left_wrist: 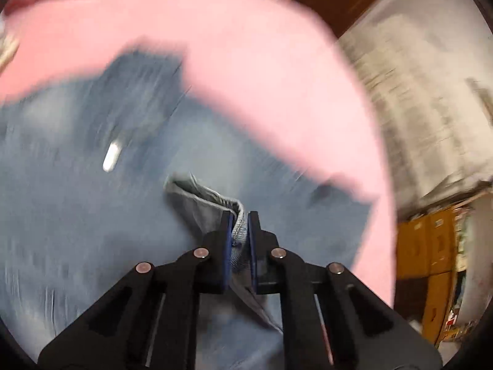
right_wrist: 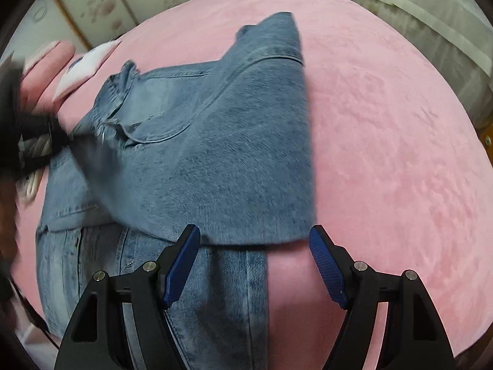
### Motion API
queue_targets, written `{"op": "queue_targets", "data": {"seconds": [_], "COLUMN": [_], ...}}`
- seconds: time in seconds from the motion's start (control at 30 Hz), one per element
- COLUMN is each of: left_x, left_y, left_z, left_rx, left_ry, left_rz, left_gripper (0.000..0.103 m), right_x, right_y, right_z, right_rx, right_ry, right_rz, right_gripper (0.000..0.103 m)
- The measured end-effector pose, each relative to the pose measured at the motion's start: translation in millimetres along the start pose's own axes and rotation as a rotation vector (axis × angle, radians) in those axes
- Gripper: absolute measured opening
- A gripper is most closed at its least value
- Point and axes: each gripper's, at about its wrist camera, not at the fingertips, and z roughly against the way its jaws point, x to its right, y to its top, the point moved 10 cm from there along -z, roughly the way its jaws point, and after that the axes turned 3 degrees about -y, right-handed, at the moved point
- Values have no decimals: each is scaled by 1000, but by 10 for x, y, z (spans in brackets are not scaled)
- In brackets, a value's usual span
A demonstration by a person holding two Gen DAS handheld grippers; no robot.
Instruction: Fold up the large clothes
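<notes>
A pair of blue jeans (right_wrist: 215, 154) lies partly folded on a pink blanket (right_wrist: 385, 123). In the right wrist view my right gripper (right_wrist: 254, 240) is open and empty, just above the near edge of the folded layer. My left gripper (left_wrist: 239, 225) is shut on a bunched edge of the jeans (left_wrist: 203, 197), and the left wrist view is blurred by motion. The left gripper also shows as a dark blur at the left edge of the right wrist view (right_wrist: 34, 141), by the waistband.
The pink blanket covers a bed. A white and pink pillow (right_wrist: 83, 67) lies at the far left. A grey bedspread (right_wrist: 431, 15) and wooden furniture (left_wrist: 431, 246) lie beyond the bed edge.
</notes>
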Motion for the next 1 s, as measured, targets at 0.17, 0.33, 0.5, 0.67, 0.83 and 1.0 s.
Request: {"op": "queue_targets", "data": {"seconds": [0.17,0.33,0.5,0.67,0.83,1.0], "left_x": [540,374,-199,-543,-758,-975], "left_y": [1035,1568,1289,772,199,-135], "left_z": [718,1433,895,166,-401,-854], "left_rx": [290,446,138,-68,-216,-305], "left_ry": [-90,-93,-50,-11,17,98], "left_rz": [-73,-81,10,119,214,236], "left_gripper": [0,0,0,28,55,55], "right_x": [-98,-202,-238,-190,-199,-63], "right_y": [193,288,288,321,387,348], "right_z": [15,-68,-197,-221,-234,-200], "right_rx": [65,111,88,78,72,56], "right_ry": [58,56,38,49,59,48], "right_rz": [-18,14,47,32,41,30], "right_gripper": [74,75,75,75,75,75]}}
